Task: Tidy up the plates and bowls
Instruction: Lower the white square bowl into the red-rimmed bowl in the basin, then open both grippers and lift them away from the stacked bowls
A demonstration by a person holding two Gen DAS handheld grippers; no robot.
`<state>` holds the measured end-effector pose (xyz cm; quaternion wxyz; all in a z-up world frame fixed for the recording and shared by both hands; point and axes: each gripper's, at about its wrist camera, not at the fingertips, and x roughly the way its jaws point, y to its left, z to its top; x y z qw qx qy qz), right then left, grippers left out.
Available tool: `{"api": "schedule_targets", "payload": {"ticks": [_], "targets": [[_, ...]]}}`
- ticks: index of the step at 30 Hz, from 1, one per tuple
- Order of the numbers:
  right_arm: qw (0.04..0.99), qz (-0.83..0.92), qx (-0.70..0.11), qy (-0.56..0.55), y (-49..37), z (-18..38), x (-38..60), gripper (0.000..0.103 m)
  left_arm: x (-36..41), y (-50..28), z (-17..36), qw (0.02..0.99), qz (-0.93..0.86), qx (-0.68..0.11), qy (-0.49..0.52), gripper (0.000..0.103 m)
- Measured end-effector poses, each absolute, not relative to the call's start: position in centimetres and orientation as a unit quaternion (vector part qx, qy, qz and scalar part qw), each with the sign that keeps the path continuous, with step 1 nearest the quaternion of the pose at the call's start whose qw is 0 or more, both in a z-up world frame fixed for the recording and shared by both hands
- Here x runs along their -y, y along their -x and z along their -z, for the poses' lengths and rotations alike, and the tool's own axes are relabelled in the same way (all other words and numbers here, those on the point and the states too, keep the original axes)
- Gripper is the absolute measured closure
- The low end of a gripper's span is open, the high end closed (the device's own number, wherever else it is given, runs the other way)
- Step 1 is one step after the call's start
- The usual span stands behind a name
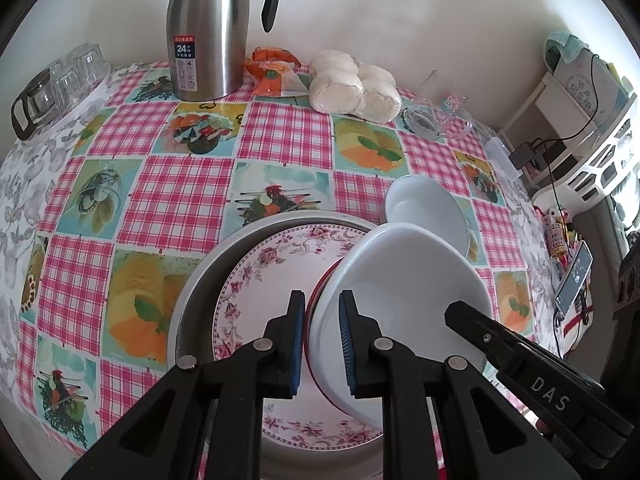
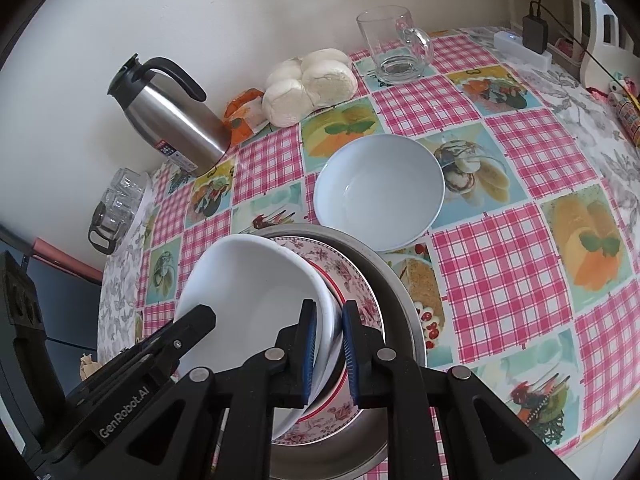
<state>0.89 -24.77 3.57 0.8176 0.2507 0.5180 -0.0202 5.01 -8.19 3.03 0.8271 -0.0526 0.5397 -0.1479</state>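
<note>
A white bowl (image 1: 404, 280) with a red-rimmed bowl nested under it sits tilted on a floral plate (image 1: 280, 264), which lies in a metal tray (image 1: 200, 288). My left gripper (image 1: 320, 340) straddles the bowls' left rim, jaws close around it. My right gripper (image 2: 328, 354) is shut on the opposite rim of the same white bowl (image 2: 248, 280). The plate (image 2: 356, 280) and the tray (image 2: 404, 300) show below it. A second white bowl (image 1: 424, 208) (image 2: 380, 188) stands empty on the tablecloth just beyond the tray.
A steel thermos (image 1: 208, 32) (image 2: 168, 120), an orange packet (image 1: 272, 72), bagged buns (image 1: 352, 84) (image 2: 312, 84) and a glass mug (image 2: 396, 44) stand along the wall. Glass cups (image 1: 60, 84) sit far left. A power strip (image 2: 524, 52) and a shelf (image 1: 580, 120) lie right.
</note>
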Motion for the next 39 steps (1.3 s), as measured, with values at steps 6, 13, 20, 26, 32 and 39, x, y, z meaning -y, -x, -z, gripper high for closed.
{"api": "schedule_targets", "payload": {"ticks": [6, 13, 20, 26, 32, 39], "targets": [[0.819, 0.020, -0.519, -0.243, -0.9, -3.7, 24.4, 0.087, 8.0, -5.0, -3.0, 0.827, 0.143, -0.542, 0.056, 0.086], [0.822, 0.010, -0.522, -0.227, -0.9, -3.8, 23.5, 0.086, 7.5, -5.2, -3.3, 0.830, 0.130, -0.539, 0.059, 0.086], [0.823, 0.004, -0.523, -0.222, -0.9, -3.8, 23.1, 0.086, 7.1, -5.3, -3.4, 0.831, 0.125, -0.538, 0.065, 0.086], [0.822, 0.001, -0.522, -0.226, -0.9, -3.8, 23.2, 0.085, 7.0, -5.3, -3.3, 0.830, 0.125, -0.539, 0.068, 0.086], [0.822, 0.001, -0.519, -0.234, -0.8, -3.9, 23.4, 0.086, 6.9, -5.1, -3.9, 0.836, 0.127, -0.529, 0.067, 0.086], [0.831, 0.004, -0.502, -0.238, -0.5, -4.8, 24.0, 0.086, 6.8, -4.8, -5.1, 0.850, 0.122, -0.508, 0.060, 0.084]]}}
